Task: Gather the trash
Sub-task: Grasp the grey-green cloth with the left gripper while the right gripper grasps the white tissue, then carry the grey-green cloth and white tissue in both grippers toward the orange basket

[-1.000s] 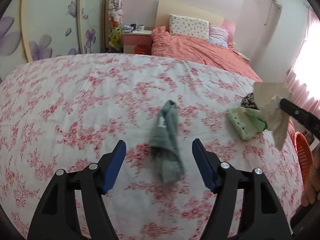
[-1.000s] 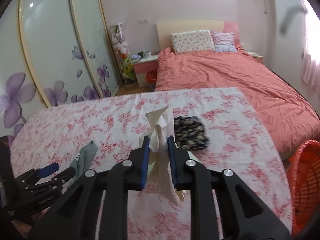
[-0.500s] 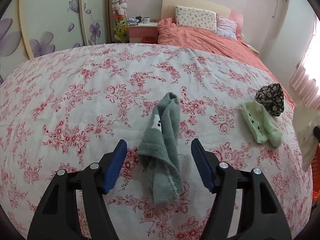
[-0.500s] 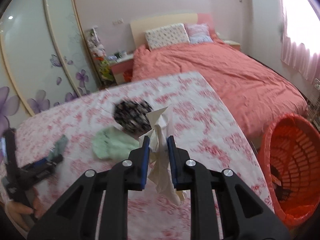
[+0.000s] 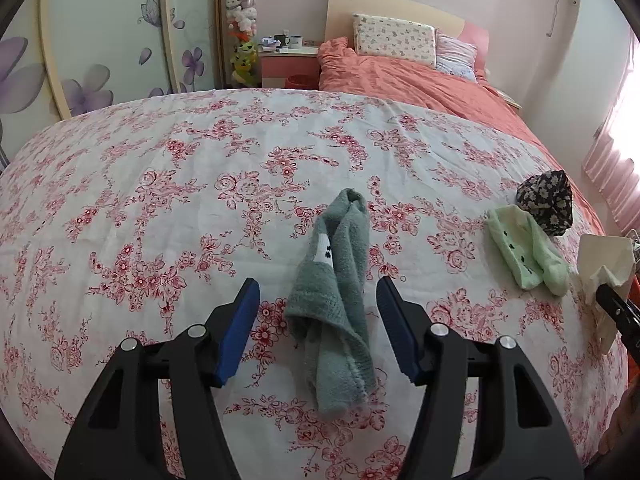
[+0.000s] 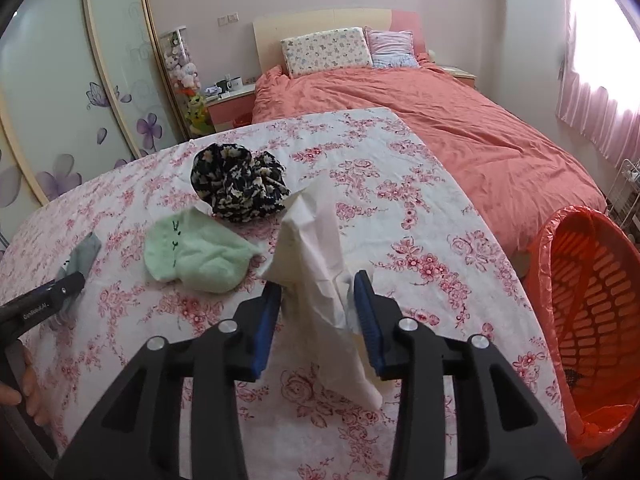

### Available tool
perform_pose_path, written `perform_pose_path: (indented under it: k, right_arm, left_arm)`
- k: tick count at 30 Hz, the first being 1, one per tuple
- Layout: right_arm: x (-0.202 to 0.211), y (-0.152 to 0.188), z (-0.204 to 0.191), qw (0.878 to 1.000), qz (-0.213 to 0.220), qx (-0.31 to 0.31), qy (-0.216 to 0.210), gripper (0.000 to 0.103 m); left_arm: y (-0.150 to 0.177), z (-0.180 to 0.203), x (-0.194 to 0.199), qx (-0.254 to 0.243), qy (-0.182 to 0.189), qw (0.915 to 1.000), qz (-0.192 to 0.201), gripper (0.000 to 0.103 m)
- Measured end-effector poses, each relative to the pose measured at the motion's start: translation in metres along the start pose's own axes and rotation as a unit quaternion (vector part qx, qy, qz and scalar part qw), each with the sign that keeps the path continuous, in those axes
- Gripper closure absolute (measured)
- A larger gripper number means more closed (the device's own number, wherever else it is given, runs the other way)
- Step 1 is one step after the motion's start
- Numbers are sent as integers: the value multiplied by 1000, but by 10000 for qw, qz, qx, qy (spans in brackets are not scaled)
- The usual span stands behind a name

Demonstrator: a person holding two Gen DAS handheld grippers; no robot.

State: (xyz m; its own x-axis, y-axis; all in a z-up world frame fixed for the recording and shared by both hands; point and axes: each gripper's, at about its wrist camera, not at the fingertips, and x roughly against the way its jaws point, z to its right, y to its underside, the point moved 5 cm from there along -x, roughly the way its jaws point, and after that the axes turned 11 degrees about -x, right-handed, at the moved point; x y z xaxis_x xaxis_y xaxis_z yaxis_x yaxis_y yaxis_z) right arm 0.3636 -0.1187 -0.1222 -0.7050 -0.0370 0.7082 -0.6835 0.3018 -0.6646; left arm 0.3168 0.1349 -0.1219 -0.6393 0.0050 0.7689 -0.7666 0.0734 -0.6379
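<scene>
A grey-green sock (image 5: 348, 248) lies lengthwise on the floral cloth (image 5: 160, 200). My left gripper (image 5: 317, 284) straddles its middle with both blue pads clear of the fabric, and its jaws are closing. A crumpled white tissue (image 6: 316, 248) stands between the pads of my right gripper (image 6: 319, 282), whose jaws are opening; the pads no longer press on it. An orange basket (image 6: 580, 300) with an orange liner stands beside the table's right edge. In the left wrist view the tissue (image 5: 604, 256) shows at the far right, above one black finger.
A light green sock (image 6: 196, 256) and a black floral cloth bundle (image 6: 240, 184) lie left of the tissue. A bed with a coral cover (image 6: 460, 128) fills the background. A wire rack (image 6: 628, 196) stands behind the basket. A person's hand (image 6: 24, 384) holds the left gripper's handle.
The right gripper swung right and down, bringing the orange basket into view, and its jaws have parted from the tissue. The left gripper's jaws narrowed slightly around the grey-green sock.
</scene>
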Motion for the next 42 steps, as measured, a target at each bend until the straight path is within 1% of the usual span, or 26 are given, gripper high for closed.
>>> perform_pose_path:
  k: [7,11,14,16,22,23,25,27,29,31,32,34,38,42]
  right_arm:
    - [-3,-1,2,10000,-59,-40,-6,66]
    - [-12,0,12,9991,-298,-308,35,66]
    - [-14,1,19,9980,-362,-512,-59,66]
    - [-17,2,20,9977,-426,-533,-14,66]
    - [-17,3,18,9978,-422,-517,3,66]
    - [-17,3,18,9978,-421,-520,0,66]
    - [-16,2,18,9976,-414,-561,-33,72]
    - [-16,2,18,9973,-420,-587,-99,74]
    - [-16,2,16,9974,-424,-559,-142,75]
    - [-15,1,15,9979,-385,-504,-143,75]
    - [-13,1,13,9983,-336,-461,-136,75]
    - [-8,0,11,9987,-269,-412,-155,75]
    - [3,-3,8,9988,-171,-378,-245,75]
    - [16,-5,4,9991,-72,-295,-305,75]
  left_arm:
    - [0,0,0,4,-5,10000,-3,42]
    - [0,0,0,5,-44,10000,-16,42]
    - [0,0,0,24,-47,10000,-14,42]
    - [1,0,-1,5,-68,10000,-23,42]
    - [0,2,-2,-46,-129,9999,-53,42]
    - [0,2,-2,-43,-124,9999,-51,42]
    - [0,3,-2,-27,-99,9999,-41,42]
    - [0,2,-1,38,-10,10000,-2,43]
    - [0,0,0,58,-6,10000,18,51]
    - [2,-1,2,36,23,10000,34,64]
    - [2,0,3,13,52,10000,38,67]
    - [3,0,3,-33,92,9999,35,78]
    - [1,0,6,-16,158,9999,51,88]
    - [-3,-1,13,18,207,9997,136,90]
